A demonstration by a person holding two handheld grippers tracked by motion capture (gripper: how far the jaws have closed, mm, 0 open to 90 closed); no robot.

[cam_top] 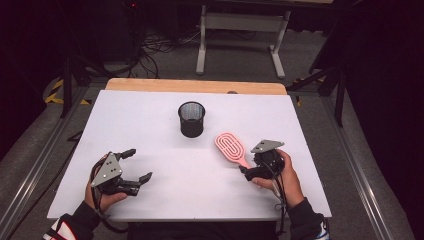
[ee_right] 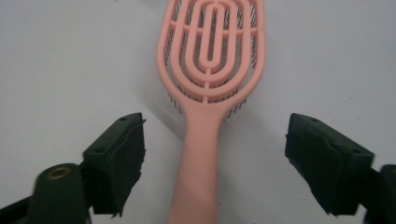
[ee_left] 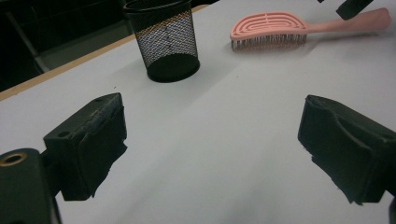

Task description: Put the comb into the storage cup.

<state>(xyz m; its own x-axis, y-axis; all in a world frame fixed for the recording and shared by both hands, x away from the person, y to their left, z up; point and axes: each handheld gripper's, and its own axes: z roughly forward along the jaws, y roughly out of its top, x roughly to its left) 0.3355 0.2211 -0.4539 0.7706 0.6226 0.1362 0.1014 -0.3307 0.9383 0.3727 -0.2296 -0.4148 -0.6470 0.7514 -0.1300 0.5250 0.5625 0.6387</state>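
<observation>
Hairbrush lies flat, handle toward right gripper

Pink hairbrush (cam_top: pixel 231 147) rests on the white surface (cam_top: pixel 165 165), long axis diagonal in the high view, head toward the mesh cup (cam_top: pixel 191 119) (bristles down). Right gripper (ee_right: pixel 212 154) stands level behind it, jaws apart astride the handle, untouching. Left gripper (cam_top: pixel 137 165) idles, jaws wide.

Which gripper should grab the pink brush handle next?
Right. The right gripper already has its open jaws on either side of the brush handle, while the left gripper sits far across the table.
</observation>
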